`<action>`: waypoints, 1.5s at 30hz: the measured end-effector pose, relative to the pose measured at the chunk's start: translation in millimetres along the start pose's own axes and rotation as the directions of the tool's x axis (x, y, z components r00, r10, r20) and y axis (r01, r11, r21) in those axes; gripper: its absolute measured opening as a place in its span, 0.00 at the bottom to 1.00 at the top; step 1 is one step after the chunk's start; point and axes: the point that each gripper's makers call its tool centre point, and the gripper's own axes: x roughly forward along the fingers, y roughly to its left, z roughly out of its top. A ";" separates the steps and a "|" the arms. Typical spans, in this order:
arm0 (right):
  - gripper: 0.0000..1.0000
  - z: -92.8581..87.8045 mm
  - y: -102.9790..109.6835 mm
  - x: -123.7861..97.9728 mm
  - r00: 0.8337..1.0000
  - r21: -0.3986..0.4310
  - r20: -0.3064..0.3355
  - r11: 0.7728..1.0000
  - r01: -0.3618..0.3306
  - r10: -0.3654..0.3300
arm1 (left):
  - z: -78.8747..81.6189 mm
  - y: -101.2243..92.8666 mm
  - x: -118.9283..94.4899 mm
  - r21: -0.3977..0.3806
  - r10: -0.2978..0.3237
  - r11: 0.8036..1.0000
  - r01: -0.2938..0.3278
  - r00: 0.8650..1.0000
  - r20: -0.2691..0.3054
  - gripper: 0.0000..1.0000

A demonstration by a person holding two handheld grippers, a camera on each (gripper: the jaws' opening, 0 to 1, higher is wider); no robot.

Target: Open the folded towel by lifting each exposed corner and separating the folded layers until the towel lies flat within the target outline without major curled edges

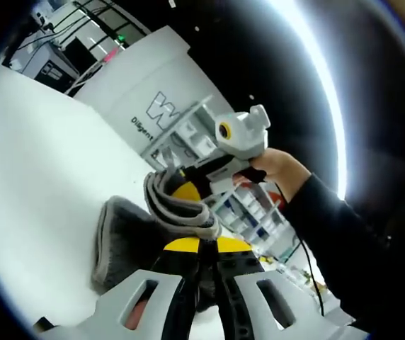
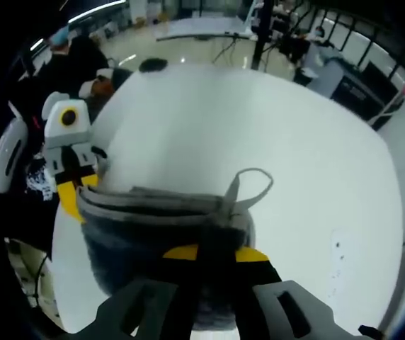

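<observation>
A grey towel [image 1: 124, 241] is held up off the white table [image 1: 40, 163], bunched in thick folds with its layers showing at the edge. My left gripper [image 1: 201, 248] is shut on one part of it, yellow tips pressed together on the cloth. My right gripper [image 1: 185, 191], held by a hand [image 1: 280, 166], pinches a neighbouring fold. In the right gripper view the towel [image 2: 146, 241] hangs as a dark rounded mass. My right gripper [image 2: 209, 253] is shut on its top edge, beside a small hanging loop [image 2: 255, 184]. My left gripper [image 2: 71, 195] grips the towel's left end.
A white curved panel with dark lettering [image 1: 146, 92] stands behind the table, with cables and equipment [image 1: 68, 42] beyond it. A dark sleeve [image 1: 337, 241] crosses the right side. The white tabletop [image 2: 294, 142] spreads wide beyond the towel; people and desks [image 2: 82, 64] lie past its far edge.
</observation>
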 end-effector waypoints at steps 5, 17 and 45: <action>0.10 0.4 3.3 -0.8 1.000 -0.009 0.008 1.000 -0.006 0.006 | 0.0 -6.1 0.6 -0.015 -0.021 1.000 0.021 1.000 -0.004 0.04; 0.10 -4.8 -12.4 -14.9 1.000 -0.008 0.006 1.000 0.008 -0.008 | -0.8 -15.8 5.8 0.023 -0.035 0.999 0.035 0.999 -0.003 0.04; 0.10 -20.1 16.9 -19.7 0.999 0.006 0.036 0.999 0.041 -0.041 | -9.5 -35.4 17.4 0.140 -0.038 0.989 0.042 0.999 -0.035 0.04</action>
